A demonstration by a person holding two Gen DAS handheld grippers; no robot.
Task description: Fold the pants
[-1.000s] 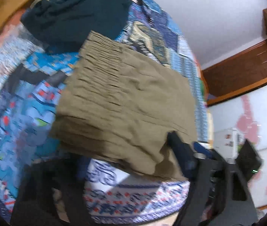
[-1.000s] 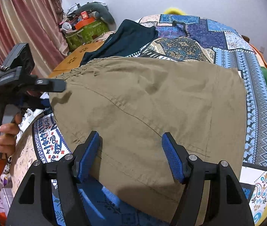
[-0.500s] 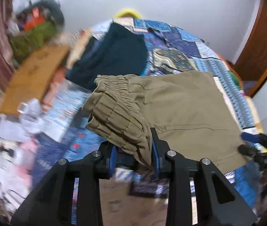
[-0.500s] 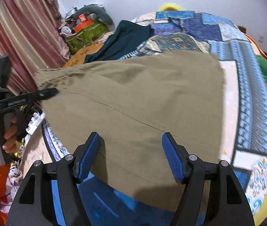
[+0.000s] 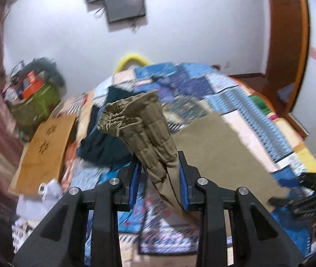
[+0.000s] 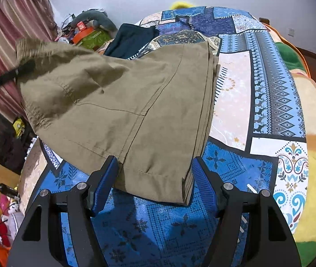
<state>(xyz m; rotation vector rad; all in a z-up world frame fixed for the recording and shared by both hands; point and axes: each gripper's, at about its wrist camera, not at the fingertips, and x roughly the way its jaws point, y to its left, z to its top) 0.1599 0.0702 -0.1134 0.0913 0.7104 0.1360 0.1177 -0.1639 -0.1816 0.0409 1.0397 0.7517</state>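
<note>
- A bedroom with a pale wall and striped pink curtains; the work surface is a bed under a blue patchwork quilt (image 6: 267,102) printed with diamonds and flowers.
- The task's thing, a pair of olive-khaki cotton pants (image 6: 122,111) with a gathered elastic waistband (image 5: 117,118), lies partly on the quilt, its hem end near the bed's front edge and its waist end raised off the bed.
- What changed: a second ago the pants lay flat and the left gripper (image 5: 159,178) stood clear of them; now its blue pads are clamped on a bunched fold near the waistband, which has come up well above the quilt. The jaws sit narrow, pinching cloth.
- I read this as the start of a fold: the waist end is being carried over towards the hem.
- The right gripper (image 6: 153,180) has kept its jaws about half open; the hem corner lies between the pads, which flank the cloth without pressing it. It holds nothing.
- Edges: the folded side edge on the right lies straight and stacked; the hem sits close to the bed's front edge.
- Room: bare quilt to the right and beyond. A dark teal garment (image 6: 131,40) lies near the far left, and a wooden board (image 5: 46,146) beside the bed.
</note>
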